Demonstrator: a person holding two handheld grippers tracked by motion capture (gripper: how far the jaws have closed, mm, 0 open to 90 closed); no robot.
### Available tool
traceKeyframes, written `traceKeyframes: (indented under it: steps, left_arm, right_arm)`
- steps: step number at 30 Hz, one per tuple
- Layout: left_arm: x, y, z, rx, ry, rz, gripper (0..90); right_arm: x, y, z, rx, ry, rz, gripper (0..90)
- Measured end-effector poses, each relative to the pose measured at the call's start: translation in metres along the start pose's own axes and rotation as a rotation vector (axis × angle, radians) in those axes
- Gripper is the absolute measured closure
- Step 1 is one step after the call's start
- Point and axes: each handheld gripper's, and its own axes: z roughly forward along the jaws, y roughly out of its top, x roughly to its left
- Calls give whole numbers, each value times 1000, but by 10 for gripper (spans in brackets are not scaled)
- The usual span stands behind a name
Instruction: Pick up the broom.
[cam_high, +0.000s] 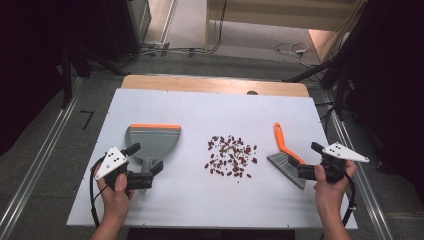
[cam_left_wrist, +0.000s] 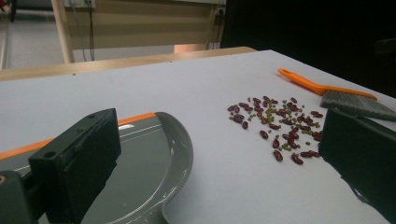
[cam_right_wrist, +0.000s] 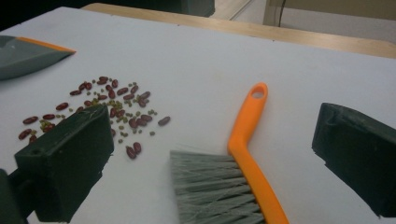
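I hold the left gripper (cam_high: 146, 164) open astride the dustpan (cam_high: 153, 138) handle, the right gripper (cam_high: 309, 161) open over the brush (cam_high: 286, 157); beans (cam_high: 230, 155) lie between.

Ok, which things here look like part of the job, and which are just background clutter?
Likely in play:
dustpan, under the open left gripper
brush, under the open right gripper
scattered beans

Just lying about:
cables on the floor beyond the table
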Motion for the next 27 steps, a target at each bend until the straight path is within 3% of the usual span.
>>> traceKeyframes:
  steps: [14,22,27]
  left_arm:
    - [2,1,-1,-8,-7,-23,0]
    - [-1,2,3,11,-21,-14,0]
    - [-2,2,2,10,-25,-19,0]
  right_arm:
    - [-3,25,18,61,-36,-1,0]
    - [-8,33,31,117,-21,0,0]
    - [-11,44,42,161,18,13,0]
